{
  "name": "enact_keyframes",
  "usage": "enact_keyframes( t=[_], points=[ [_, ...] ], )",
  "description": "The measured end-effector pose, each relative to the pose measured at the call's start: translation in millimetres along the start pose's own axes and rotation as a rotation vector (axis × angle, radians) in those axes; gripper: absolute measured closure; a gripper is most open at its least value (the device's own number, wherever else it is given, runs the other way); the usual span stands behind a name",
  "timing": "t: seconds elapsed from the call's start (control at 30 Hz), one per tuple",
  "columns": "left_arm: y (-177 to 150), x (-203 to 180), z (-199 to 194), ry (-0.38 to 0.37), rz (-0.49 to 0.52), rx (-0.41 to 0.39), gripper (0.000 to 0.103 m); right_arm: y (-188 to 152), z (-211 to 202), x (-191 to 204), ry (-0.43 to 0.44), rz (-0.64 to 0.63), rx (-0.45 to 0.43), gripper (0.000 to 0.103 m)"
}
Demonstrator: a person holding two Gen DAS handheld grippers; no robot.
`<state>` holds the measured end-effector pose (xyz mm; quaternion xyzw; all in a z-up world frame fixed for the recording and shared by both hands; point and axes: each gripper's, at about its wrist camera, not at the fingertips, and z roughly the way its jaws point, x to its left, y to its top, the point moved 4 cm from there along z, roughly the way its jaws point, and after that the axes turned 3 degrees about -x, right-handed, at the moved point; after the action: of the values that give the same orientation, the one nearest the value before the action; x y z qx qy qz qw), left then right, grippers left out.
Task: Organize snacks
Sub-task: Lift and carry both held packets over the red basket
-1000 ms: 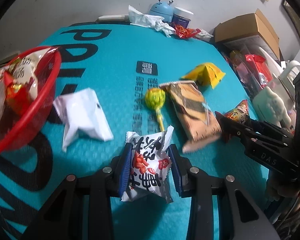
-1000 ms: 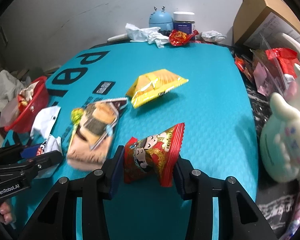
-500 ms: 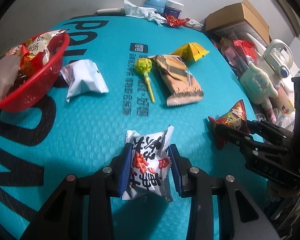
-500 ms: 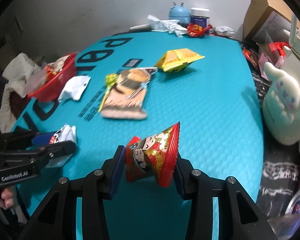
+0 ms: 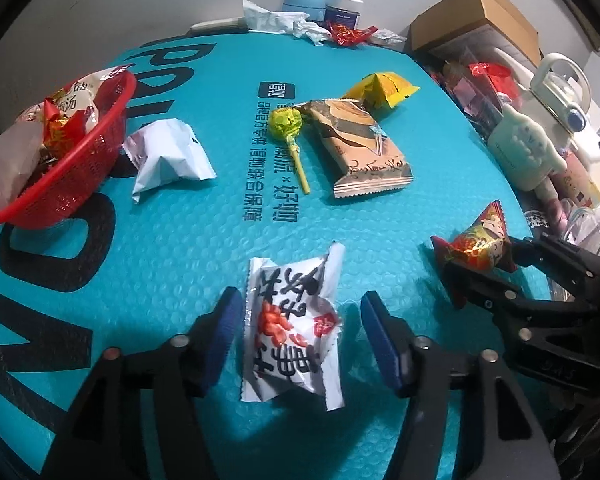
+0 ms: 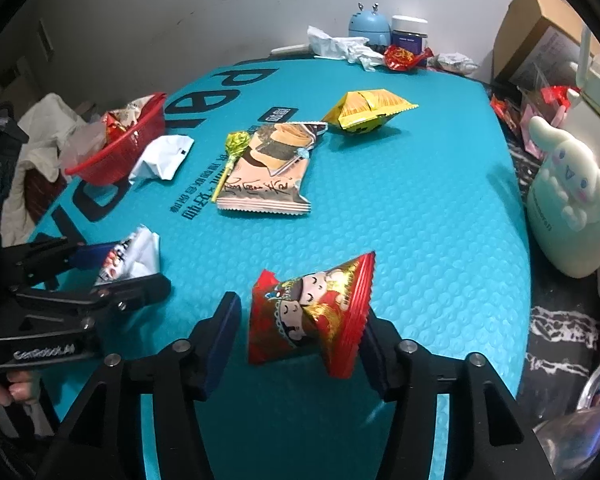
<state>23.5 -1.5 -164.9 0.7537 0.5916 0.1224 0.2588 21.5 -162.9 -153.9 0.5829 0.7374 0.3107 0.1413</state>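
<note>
Both grippers sit low over the near edge of the surface [image 5: 180, 264], a teal mat with big black lettering. Left gripper [image 5: 300, 320]: jaws have just been opening; the white packet [image 5: 292, 332] lies between them, pads clear of it on both sides, long axis running away from the jaws toward the far edge. Right gripper [image 6: 300, 316]: jaws likewise just been opening; the red packet [image 6: 312, 312], a pyramid-shaped pouch, sits between them, apparently resting on the surface, left pad apart from it, right pad close or just touching, cannot tell which. Neither packet looks gripped now. The two packets lie side by side along the near edge, white one toward the left. Judgement: both look like they are being set down as a near row. Still loose mid-surface: tan packet [image 5: 360, 148], long axis near-to-far; lollipop [image 5: 288, 136] just left of it, stick pointing to the near edge; yellow packet [image 5: 380, 88] behind the tan one, toward the far right; a plain white pouch [image 5: 168, 156] just beside the basket. Red basket [image 5: 80, 176] at the left edge holds several wrappers, red and white ones showing over the rim; count unclear. Left gripper is the nearer one to basket and white pouch; right gripper nearer to the yellow packet. Clutter along the far edge and off the right side is not part of the sort, I judge.
</note>
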Motion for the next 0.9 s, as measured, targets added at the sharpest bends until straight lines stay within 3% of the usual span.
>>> enact_keyframes(
  t=[0.1, 0.47, 0.53, 0.57, 0.67, 0.9],
  points=[
    [-1.3, -0.8, -0.3, 0.026, 0.007, 0.004, 0.042, -1.2, -0.2, 1.4, -0.052, -0.034, -0.005, 0.041],
    [-4.1, 3.8, -4.2, 0.025, -0.003, -0.028, 0.042, -1.4, 1.3, 0.8, -0.065, -0.039, -0.01, 0.041],
    [-3.3, 6.6, -5.4, 0.017, -0.011, -0.033, 0.049, -1.3, 1.2, 1.1, -0.066, -0.038, -0.011, 0.043],
    [-3.3, 8.4, -6.1, 0.028, -0.008, -0.036, 0.057, -1.2, 1.0, 0.8, -0.065, -0.035, -0.012, 0.047],
    [-3.9, 10.7, -8.1, 0.017, -0.011, -0.037, 0.058, -1.4, 0.3, 1.3, -0.058, -0.031, -0.011, 0.056],
    [-6.6, 8.2, -13.7, -0.046, -0.039, -0.036, 0.059, -2.9, -5.2, 11.3, -0.022, -0.045, -0.016, 0.058]
  ],
)
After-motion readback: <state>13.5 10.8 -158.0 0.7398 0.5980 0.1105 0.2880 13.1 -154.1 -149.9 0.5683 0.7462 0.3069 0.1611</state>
